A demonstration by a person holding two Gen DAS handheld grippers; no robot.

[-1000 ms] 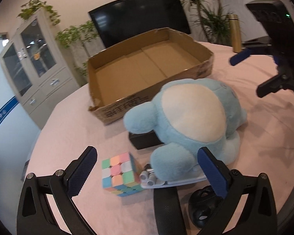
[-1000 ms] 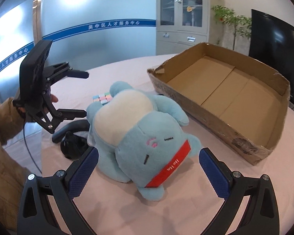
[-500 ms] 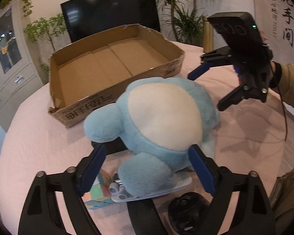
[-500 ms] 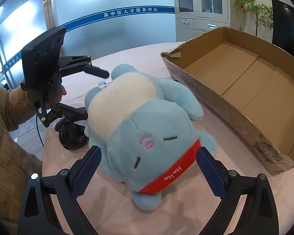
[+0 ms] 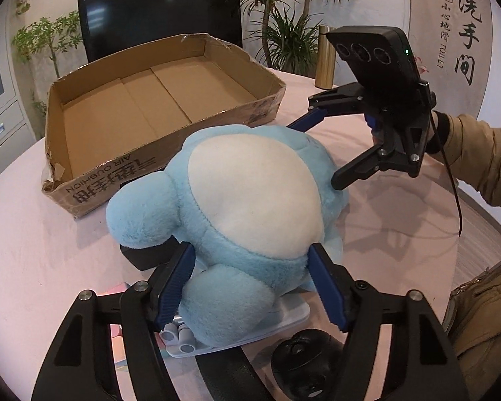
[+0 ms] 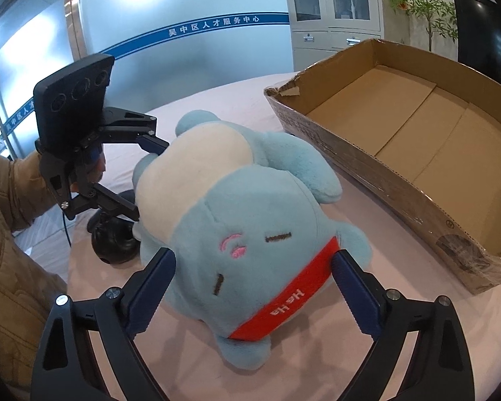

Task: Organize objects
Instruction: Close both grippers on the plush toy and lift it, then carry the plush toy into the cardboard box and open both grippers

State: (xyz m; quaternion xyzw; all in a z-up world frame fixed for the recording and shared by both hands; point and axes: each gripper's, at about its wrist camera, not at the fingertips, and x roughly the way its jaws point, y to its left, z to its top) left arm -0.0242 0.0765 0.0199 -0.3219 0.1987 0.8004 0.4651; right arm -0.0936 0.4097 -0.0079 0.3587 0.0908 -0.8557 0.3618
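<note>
Both grippers have moved in on the soft blue plush toy with a cream belly, lying on the pink-clothed round table just beside the shallow, empty brown cardboard box. Its jaws having just been closing, the left gripper now presses its blue pads into the toy's lower body. The right gripper has also been narrowing; its pads sit against the head by the red band, a wide hold. Judging ahead, the plush may sag or twist between the two holds when lifted, and its trailing feet could drag the white device or black round object beneath it
</note>
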